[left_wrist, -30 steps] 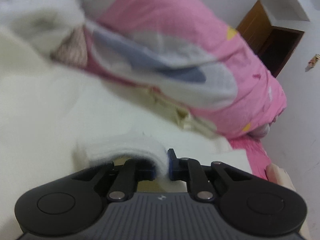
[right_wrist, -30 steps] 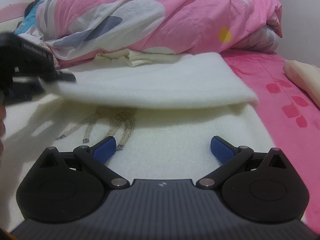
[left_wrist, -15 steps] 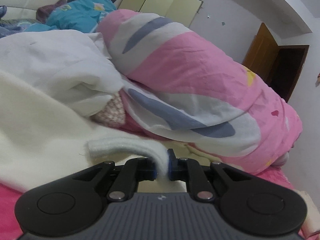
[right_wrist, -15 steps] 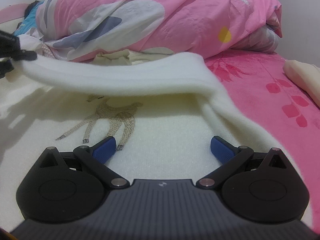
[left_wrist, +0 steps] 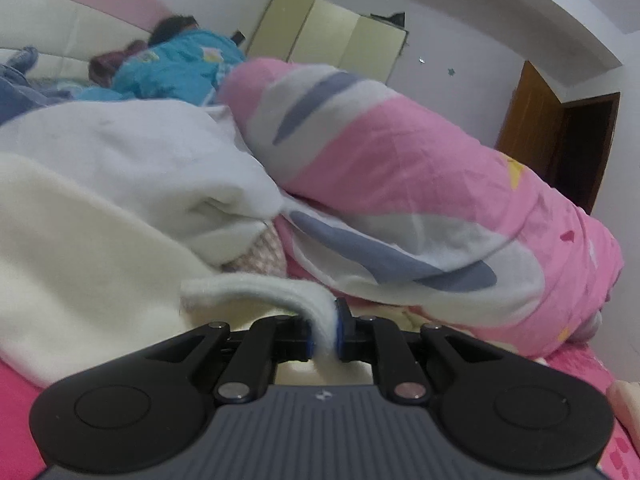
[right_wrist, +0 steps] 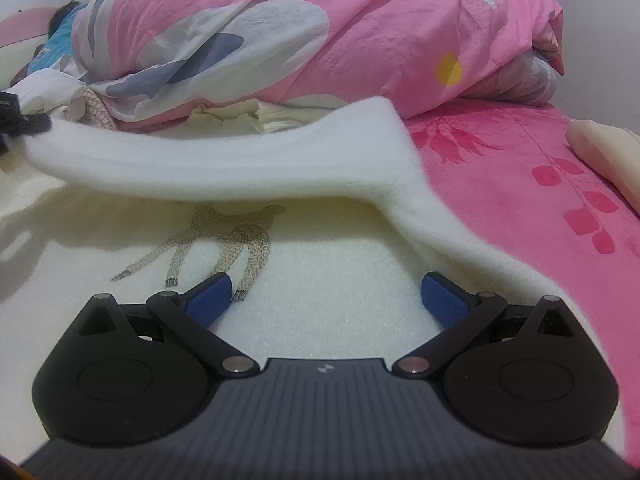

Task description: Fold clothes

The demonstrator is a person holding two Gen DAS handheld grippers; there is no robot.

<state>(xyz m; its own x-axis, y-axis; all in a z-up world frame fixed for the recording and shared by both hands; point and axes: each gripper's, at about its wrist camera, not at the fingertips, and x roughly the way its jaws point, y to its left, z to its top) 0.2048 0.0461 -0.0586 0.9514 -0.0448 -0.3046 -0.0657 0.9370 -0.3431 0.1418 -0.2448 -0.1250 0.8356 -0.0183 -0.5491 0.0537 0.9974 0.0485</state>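
Jaws of the left gripper (left_wrist: 324,330) were clamped tight on a thick white edge of the cream sweater (right_wrist: 320,292), the fleece squeezed into a narrow band between the blue pads. Jaws of the right gripper (right_wrist: 326,300) stood wide apart with nothing between them, poised low over the flat front of the garment — one blue pad near the hooves of the knitted brown deer (right_wrist: 224,240).

From the right wrist view, the sweater lay spread on the bed (right_wrist: 520,184), whose cover was pink with a darker leaf print. One side of it was lifted and drawn across to the left as a long raised fold, its far end pinched at the picture's left edge, where the dark tip of the left gripper (right_wrist: 24,126) showed. Beneath the fold the deer was partly shaded.

Behind the sweater a bunched pink duvet (left_wrist: 420,184) with grey and blue patches lay across the bed. Further back a person in a blue top (left_wrist: 176,64) lay near the headboard.
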